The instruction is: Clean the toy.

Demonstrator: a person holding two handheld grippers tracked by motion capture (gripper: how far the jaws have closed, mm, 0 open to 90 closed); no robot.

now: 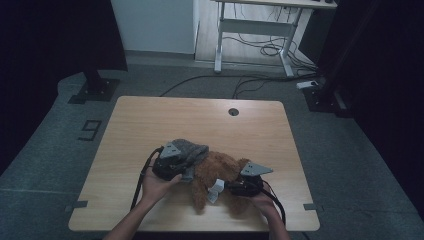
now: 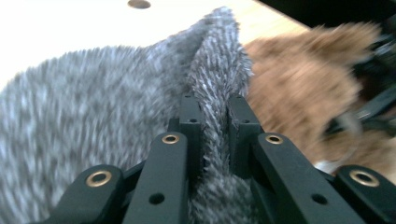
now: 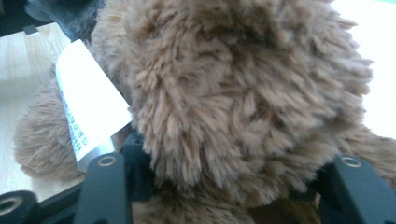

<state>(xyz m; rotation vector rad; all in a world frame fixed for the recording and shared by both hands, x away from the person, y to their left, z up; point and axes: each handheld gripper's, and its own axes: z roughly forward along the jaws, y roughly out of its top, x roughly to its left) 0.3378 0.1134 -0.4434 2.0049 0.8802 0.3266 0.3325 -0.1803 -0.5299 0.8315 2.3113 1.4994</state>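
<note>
A brown plush bear [image 1: 220, 167] lies near the table's front middle, with a grey fuzzy cloth [image 1: 190, 150] against its left side. My left gripper [image 1: 184, 172] is shut on a fold of that grey cloth [image 2: 93, 102]; the jaws [image 2: 214, 105] pinch the fabric's edge, with the bear [image 2: 303, 84] blurred just beyond. My right gripper [image 1: 224, 187] comes in from the bear's right. Its jaws [image 3: 229, 186] stand wide around a thick part of the bear [image 3: 243, 93], their tips buried in fur. A white sewn-in label [image 3: 88, 107] hangs at the left.
The wooden table [image 1: 150, 120] has a round cable hole [image 1: 233, 111] at its far middle. Behind it on the floor are cables [image 1: 250, 80], a white desk frame [image 1: 260, 25] and a black stand base [image 1: 95, 90].
</note>
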